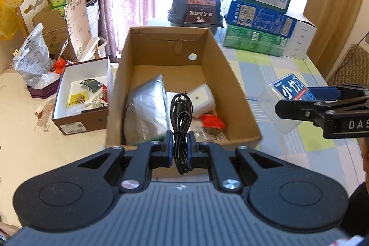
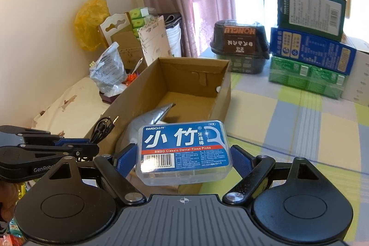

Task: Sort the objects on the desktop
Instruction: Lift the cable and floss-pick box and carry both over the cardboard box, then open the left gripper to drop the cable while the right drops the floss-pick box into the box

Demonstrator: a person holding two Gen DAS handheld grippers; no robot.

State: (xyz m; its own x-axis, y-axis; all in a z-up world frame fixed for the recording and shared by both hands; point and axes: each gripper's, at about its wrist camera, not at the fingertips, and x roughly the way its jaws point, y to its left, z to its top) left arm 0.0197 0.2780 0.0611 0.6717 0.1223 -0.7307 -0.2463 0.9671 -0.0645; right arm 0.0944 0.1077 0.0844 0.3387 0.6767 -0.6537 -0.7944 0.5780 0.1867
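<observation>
My left gripper [image 1: 181, 146] is shut on a coiled black audio cable [image 1: 181, 117] and holds it over the near end of the open cardboard box [image 1: 233, 84]. The box holds a silver foil pouch [image 1: 145, 112], a white plastic case [image 1: 201, 99] and a red wrapper [image 1: 212, 121]. My right gripper [image 2: 183, 159] is shut on a clear floss pick box with a blue label [image 2: 183, 150], held above the table just right of the cardboard box [image 2: 221, 93]. The floss box also shows in the left wrist view [image 1: 286, 98], and the cable in the right wrist view [image 2: 103, 127].
A smaller white-lined box [image 1: 66, 107] with small packets sits left of the cardboard box. Stacked green and blue cartons [image 1: 258, 22] and a black container [image 1: 196, 10] stand at the far edge. Bags and boxes [image 1: 34, 57] crowd the far left. A checked tablecloth [image 2: 299, 130] covers the right side.
</observation>
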